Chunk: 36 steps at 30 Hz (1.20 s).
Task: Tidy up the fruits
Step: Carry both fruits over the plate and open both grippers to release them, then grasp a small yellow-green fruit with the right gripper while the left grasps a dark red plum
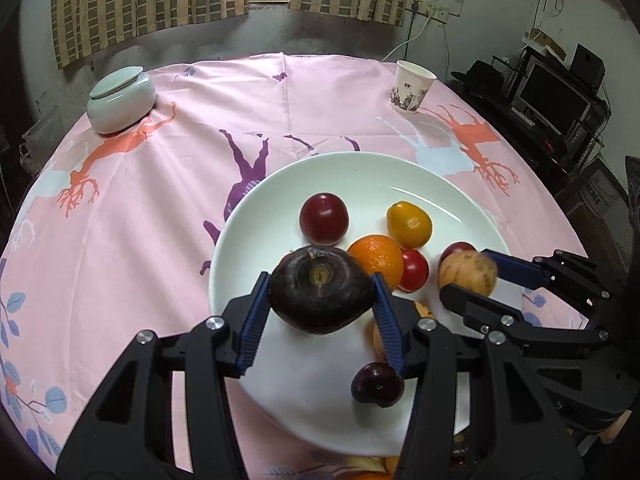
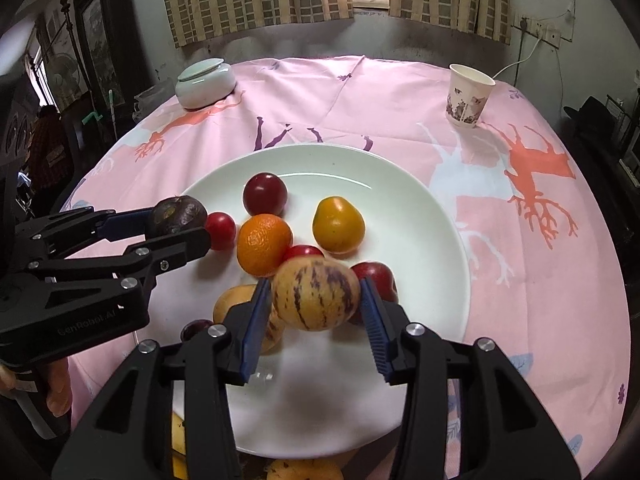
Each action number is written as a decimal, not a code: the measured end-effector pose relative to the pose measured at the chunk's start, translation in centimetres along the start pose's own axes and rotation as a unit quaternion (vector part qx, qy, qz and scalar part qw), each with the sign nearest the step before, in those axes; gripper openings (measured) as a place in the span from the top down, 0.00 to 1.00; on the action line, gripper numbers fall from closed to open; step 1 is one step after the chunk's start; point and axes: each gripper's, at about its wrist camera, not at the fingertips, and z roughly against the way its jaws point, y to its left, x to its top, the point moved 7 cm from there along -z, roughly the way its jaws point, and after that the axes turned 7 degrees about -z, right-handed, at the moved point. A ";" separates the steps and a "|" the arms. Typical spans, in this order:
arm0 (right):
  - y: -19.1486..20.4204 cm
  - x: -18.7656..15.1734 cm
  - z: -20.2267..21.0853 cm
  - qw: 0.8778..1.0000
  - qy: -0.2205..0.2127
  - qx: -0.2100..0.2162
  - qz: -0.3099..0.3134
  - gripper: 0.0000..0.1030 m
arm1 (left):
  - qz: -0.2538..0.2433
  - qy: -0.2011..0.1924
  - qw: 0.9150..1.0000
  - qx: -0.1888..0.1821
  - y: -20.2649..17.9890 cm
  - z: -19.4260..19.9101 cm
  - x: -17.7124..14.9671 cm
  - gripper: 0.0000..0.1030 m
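While the left gripper (image 1: 320, 280) is hanging over the near side of the white plate (image 1: 360, 176), its blue pads are pressing on both flanks of a dark purple fruit (image 1: 320, 296), jaws standing partly apart and the fruit's stem end facing the camera. Just beside it, the right gripper (image 2: 315, 282) is hovering over the plate's right half with a yellow, purple-streaked fruit (image 2: 316, 296) sitting between its partly open jaws; the pads are lying right at the fruit's sides, but whether they are squeezing it I cannot tell, and the fruit is looking slightly blurred. Other fruit is already resting on the plate: a dark red plum (image 1: 324, 218) toward the far side, a yellow fruit (image 1: 409, 224) to its right, an orange (image 1: 376, 260) touching a small red fruit (image 1: 414, 270), and a dark plum (image 1: 378, 384) near the front rim. A pink printed tablecloth (image 1: 160, 220) is covering the table, with a pale lidded jar (image 1: 120, 98) standing at the far left and a paper cup (image 1: 412, 88) at the far right
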 end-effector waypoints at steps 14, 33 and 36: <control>-2.5 0.5 2.0 0.996 -0.077 -0.035 -0.025 0.17 | 0.030 -0.078 0.995 0.052 1.2 5.2 -0.2 0.03; 0.5 -14.1 12.2 0.999 -0.020 -0.043 -0.015 0.01 | 0.044 -0.056 0.995 0.065 -0.4 14.0 -13.6 0.02; 0.5 -17.2 12.8 0.999 -0.001 -0.029 -0.032 0.01 | 0.041 -0.057 0.995 0.074 -0.8 14.3 -14.4 0.02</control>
